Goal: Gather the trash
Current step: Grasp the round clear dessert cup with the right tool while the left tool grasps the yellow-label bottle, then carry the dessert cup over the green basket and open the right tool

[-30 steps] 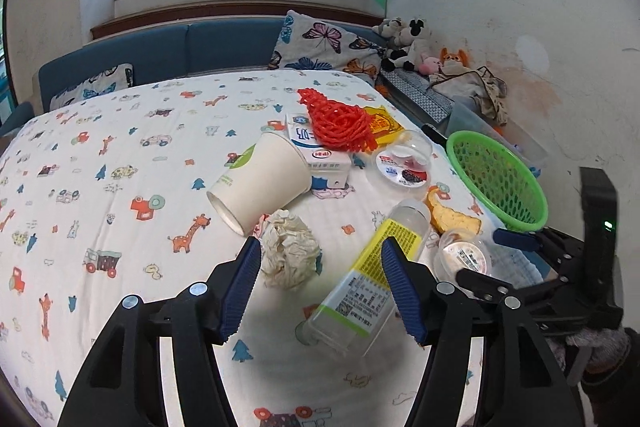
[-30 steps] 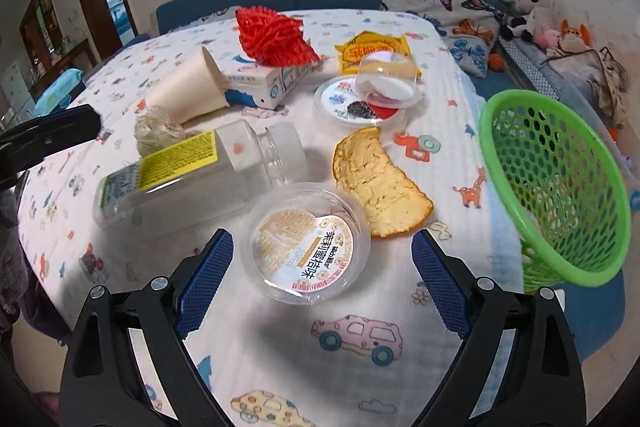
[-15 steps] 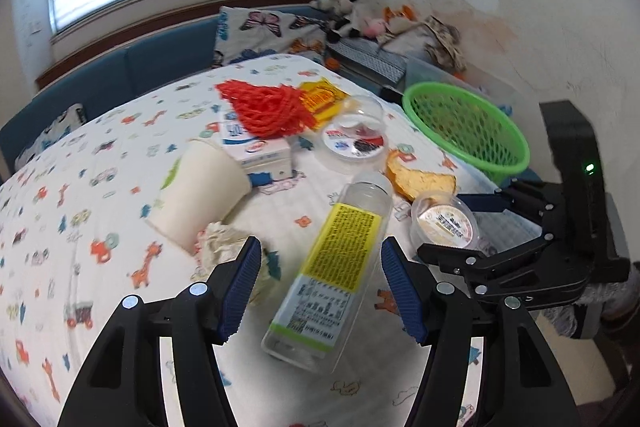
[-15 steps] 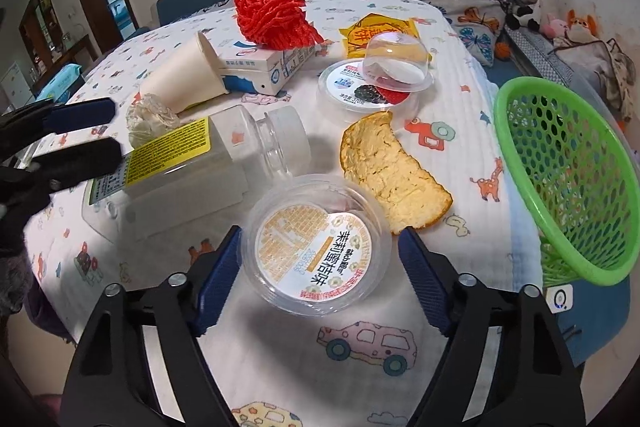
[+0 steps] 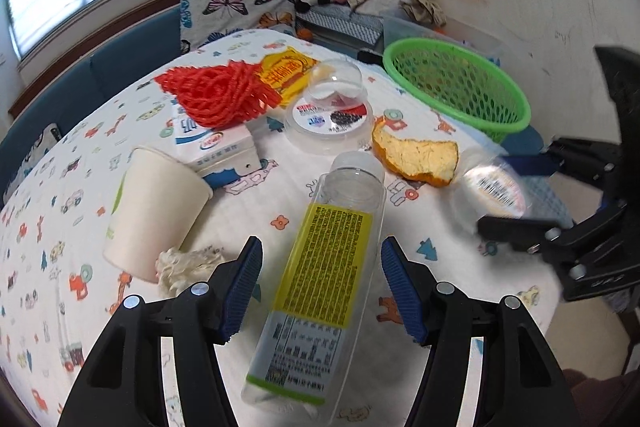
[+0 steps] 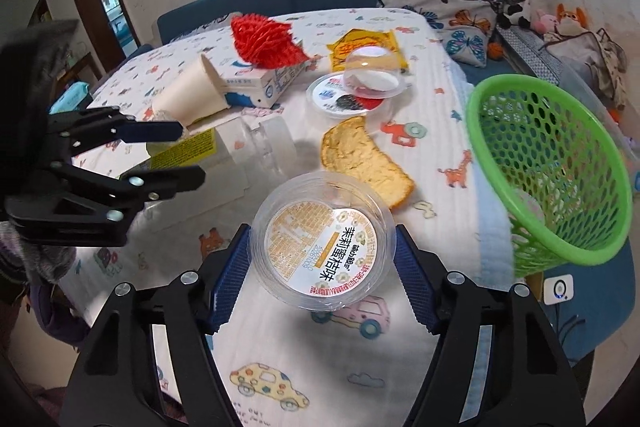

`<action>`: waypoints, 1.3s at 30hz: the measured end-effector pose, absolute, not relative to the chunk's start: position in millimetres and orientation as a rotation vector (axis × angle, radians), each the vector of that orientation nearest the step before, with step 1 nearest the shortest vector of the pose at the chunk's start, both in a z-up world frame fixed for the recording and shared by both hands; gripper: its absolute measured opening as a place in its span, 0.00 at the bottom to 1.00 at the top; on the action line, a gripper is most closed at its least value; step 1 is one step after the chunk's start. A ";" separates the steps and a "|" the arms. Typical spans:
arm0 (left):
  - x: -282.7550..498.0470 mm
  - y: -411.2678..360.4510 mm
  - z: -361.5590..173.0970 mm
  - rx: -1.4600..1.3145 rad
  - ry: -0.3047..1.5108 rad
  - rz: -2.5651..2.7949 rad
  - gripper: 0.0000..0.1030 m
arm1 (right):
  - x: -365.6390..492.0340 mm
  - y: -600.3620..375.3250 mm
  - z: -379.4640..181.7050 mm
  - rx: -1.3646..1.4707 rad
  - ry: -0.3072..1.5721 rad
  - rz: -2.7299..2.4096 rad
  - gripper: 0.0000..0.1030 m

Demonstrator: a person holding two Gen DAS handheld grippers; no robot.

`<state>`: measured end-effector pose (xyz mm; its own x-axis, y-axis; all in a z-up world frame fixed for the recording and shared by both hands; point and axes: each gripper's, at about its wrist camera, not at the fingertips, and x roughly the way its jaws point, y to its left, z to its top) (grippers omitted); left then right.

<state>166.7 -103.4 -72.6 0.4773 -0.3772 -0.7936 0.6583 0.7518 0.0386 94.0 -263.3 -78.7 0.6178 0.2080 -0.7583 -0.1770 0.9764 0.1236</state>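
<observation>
A clear plastic bottle [image 5: 328, 267] with a yellow label lies on the printed tablecloth. My left gripper [image 5: 322, 287] stands open astride it, its pads a little apart from the bottle's sides; the right wrist view shows this gripper [image 6: 188, 155] over the bottle [image 6: 224, 155]. My right gripper [image 6: 322, 267] is closing, and both pads touch the rim of a round clear dessert cup [image 6: 324, 243] with a printed lid. The cup [image 5: 496, 187] sits tilted between those fingers, off the cloth. A green mesh basket [image 6: 560, 163] stands at the table's right edge.
A tipped paper cup [image 5: 156, 203], a crumpled tissue [image 5: 180, 263], a milk carton [image 5: 216, 147] under a red net [image 5: 216, 95], a yellow wrapper [image 5: 284, 71], a domed clear cup [image 5: 332, 107] and a piece of peel [image 5: 416, 157] lie behind the bottle. A bench with cushions and toys runs beyond.
My left gripper has swung and rolled over the bottle, which now lies between its fingers. The right jaws have narrowed onto the dessert cup, which has tilted up off the cloth.
</observation>
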 end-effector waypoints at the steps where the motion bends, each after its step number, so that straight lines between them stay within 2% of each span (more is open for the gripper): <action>1: 168.6 -105.1 -74.4 0.372 0.867 -0.649 0.59 | 92.5 -265.4 -77.0 0.038 0.874 0.217 0.68; 7: 175.6 -113.4 -83.0 0.400 0.898 -0.675 0.56 | 90.9 -275.3 -71.7 0.032 0.866 0.193 0.68; 16: 172.9 -122.2 -90.7 0.418 0.908 -0.695 0.45 | 94.0 -290.8 -69.7 0.046 0.860 0.150 0.68; 39: 167.1 -148.8 -47.0 0.276 0.855 -0.747 0.43 | 113.8 -399.2 -68.1 0.134 0.822 -0.093 0.68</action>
